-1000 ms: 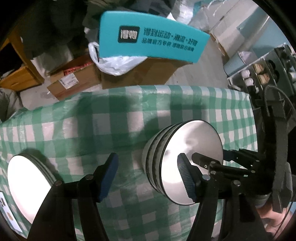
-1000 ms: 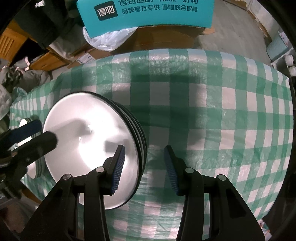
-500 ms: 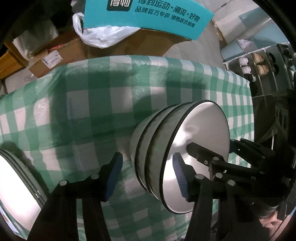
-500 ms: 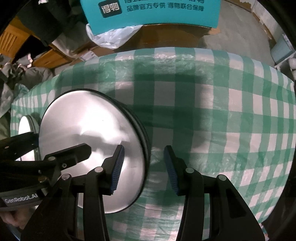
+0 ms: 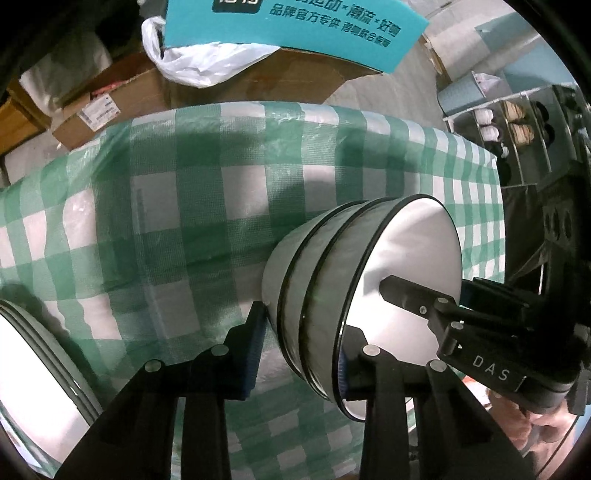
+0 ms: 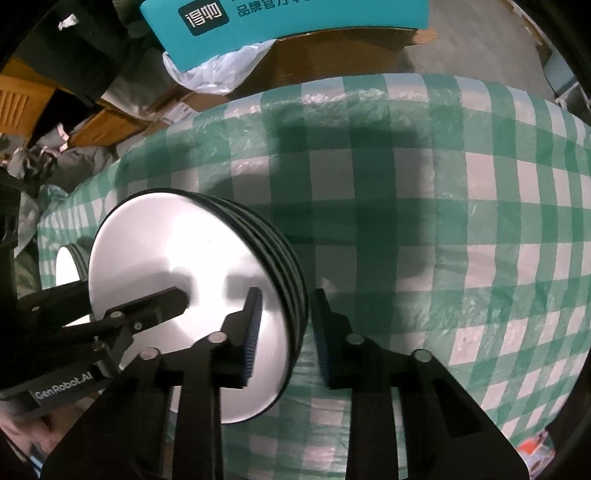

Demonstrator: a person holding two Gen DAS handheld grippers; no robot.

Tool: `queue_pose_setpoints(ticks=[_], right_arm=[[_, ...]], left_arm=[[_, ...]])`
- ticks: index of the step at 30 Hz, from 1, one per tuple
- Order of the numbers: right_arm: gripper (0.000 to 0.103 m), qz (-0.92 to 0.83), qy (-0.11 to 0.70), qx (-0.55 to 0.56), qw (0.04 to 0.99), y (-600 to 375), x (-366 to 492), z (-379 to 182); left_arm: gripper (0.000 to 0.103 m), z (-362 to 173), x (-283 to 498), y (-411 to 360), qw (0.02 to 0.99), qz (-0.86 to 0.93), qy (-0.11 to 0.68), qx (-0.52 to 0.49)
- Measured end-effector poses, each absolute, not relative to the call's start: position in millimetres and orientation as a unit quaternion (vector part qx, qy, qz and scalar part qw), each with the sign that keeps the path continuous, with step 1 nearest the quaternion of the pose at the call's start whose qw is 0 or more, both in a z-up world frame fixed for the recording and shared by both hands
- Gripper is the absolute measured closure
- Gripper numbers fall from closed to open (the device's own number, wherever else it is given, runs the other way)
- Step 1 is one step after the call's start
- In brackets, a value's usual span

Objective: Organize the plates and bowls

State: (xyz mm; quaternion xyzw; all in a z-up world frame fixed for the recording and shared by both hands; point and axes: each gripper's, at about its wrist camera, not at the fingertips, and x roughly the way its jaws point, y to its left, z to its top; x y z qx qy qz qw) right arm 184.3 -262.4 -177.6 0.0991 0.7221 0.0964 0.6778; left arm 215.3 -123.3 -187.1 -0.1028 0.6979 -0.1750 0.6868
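A stack of several white bowls with black rims (image 5: pixel 332 280) stands on the green checked tablecloth (image 5: pixel 177 206). It also shows in the right wrist view (image 6: pixel 192 280). My left gripper (image 5: pixel 299 343) straddles the near edge of the stack, one finger outside the wall and one inside the top bowl, touching it. My right gripper (image 6: pixel 284 332) straddles the opposite edge the same way, left finger inside, right finger outside. A stack of white plates (image 5: pixel 33 369) lies at the left; it shows small in the right wrist view (image 6: pixel 68 264).
Beyond the table's far edge are cardboard boxes (image 5: pixel 110 99), a white plastic bag (image 5: pixel 199 66) and a teal box (image 6: pixel 288 22). A shoe rack (image 5: pixel 509 125) stands at the right. The cloth (image 6: pixel 461 221) right of the bowls is bare.
Both grippers have moved in on the bowl stack and narrowed. The left gripper shifted right, from beside the stack to astride its rim. The right gripper closed toward the rim.
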Motion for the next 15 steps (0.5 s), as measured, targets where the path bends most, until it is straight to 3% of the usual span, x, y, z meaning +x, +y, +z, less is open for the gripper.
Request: queue_pose_setpoints(ticks=[15], right_arm=[[0.082, 0.108, 0.731, 0.101, 0.666, -264.9, 186.4, -179.8]], left_arm=[[0.074, -180.7, 213.1, -130.6, 0.703, -0.177, 0.687, -0.054]])
